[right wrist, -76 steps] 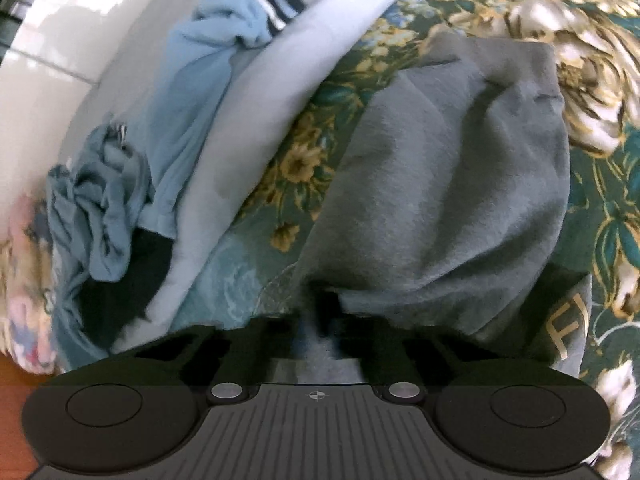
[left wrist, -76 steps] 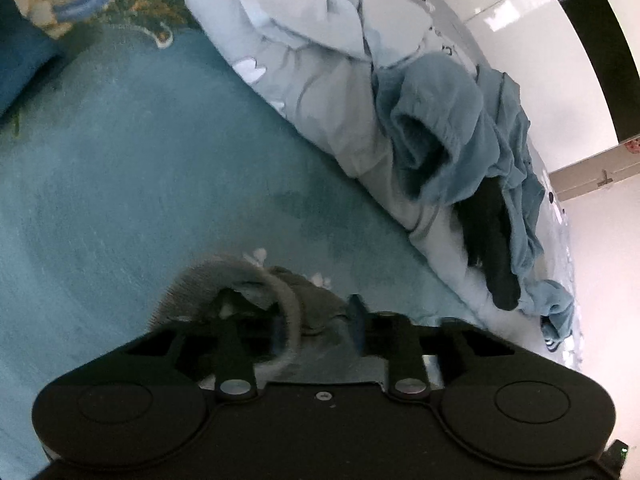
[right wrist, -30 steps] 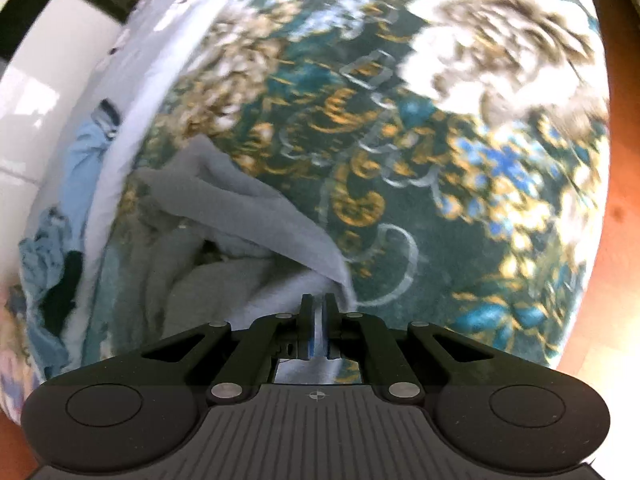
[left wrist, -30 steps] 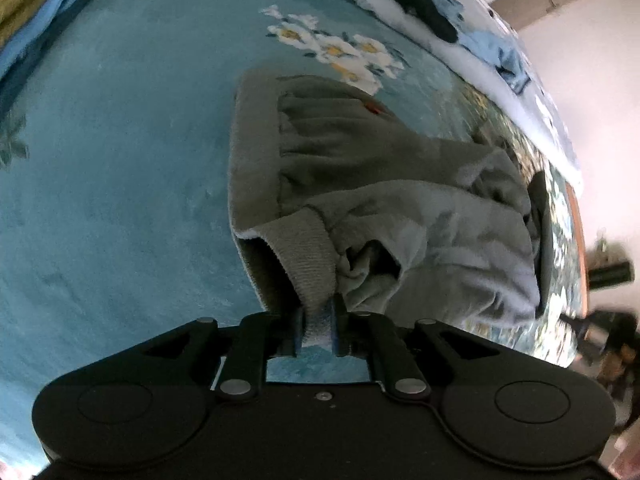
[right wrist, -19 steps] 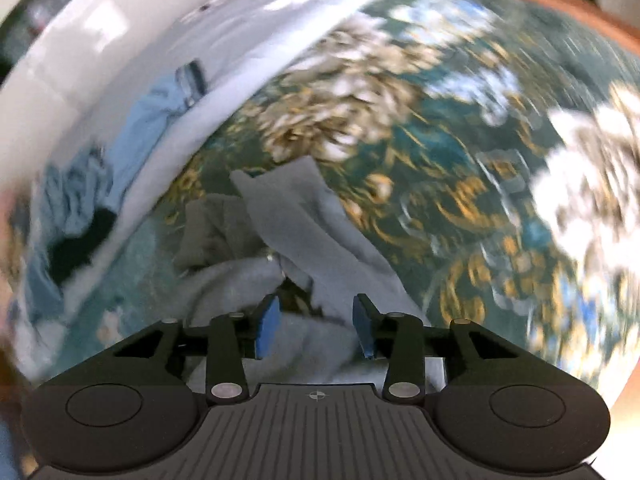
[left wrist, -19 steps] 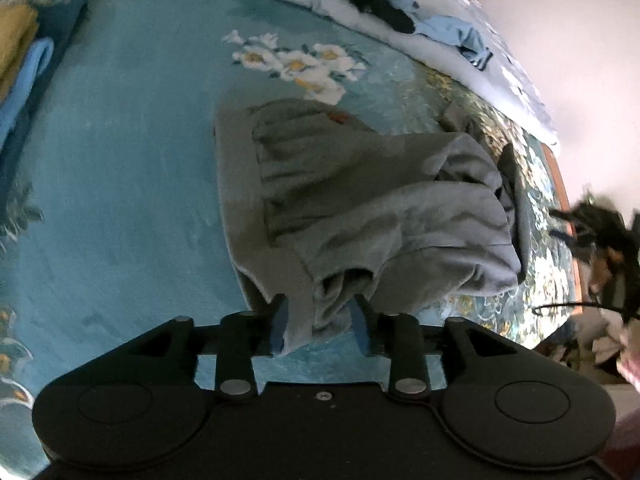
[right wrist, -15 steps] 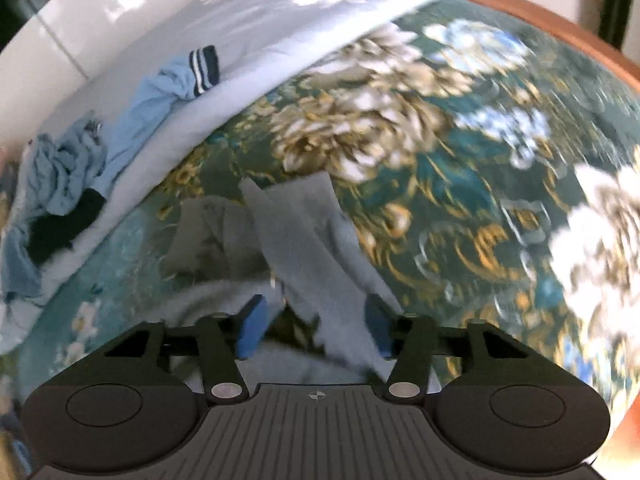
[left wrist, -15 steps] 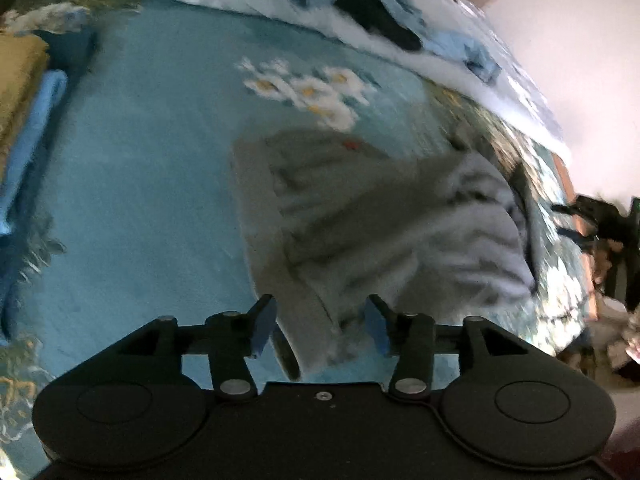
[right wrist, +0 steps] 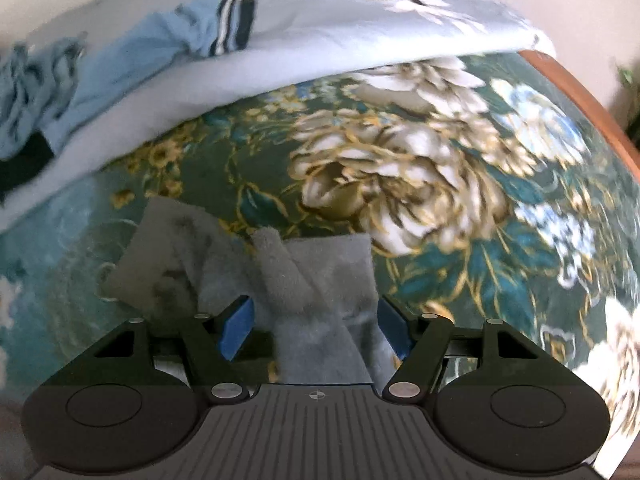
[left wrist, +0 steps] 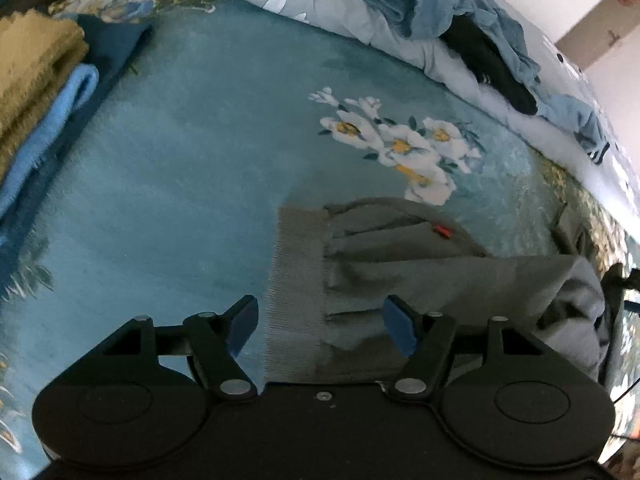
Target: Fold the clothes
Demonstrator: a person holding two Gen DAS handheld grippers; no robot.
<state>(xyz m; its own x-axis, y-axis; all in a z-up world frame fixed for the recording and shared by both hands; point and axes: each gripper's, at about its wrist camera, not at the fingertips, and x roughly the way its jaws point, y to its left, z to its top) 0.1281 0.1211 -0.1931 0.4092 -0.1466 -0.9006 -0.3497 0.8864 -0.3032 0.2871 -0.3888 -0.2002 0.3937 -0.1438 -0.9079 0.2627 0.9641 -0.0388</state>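
A grey garment [left wrist: 400, 276] with a ribbed waistband [left wrist: 296, 280] lies loosely doubled over on the teal floral blanket [left wrist: 180, 180]. My left gripper [left wrist: 322, 320] is open above the waistband end, its blue pads clear of the cloth. In the right wrist view the garment's other end [right wrist: 316, 280] lies rumpled on the dark floral blanket [right wrist: 440, 208]. My right gripper [right wrist: 316, 320] is open above it and holds nothing.
A pale quilt [left wrist: 400, 32] with a pile of blue and black clothes [left wrist: 460, 20] runs along the far side; it also shows in the right wrist view [right wrist: 280, 40]. Folded tan and blue items [left wrist: 36, 92] lie at the left. The wooden bed edge [right wrist: 580, 92] is at the right.
Both grippers were shut on the grey garment a second ago. Both have opened and let it go, and it now lies on the blanket. Both have pulled back slightly.
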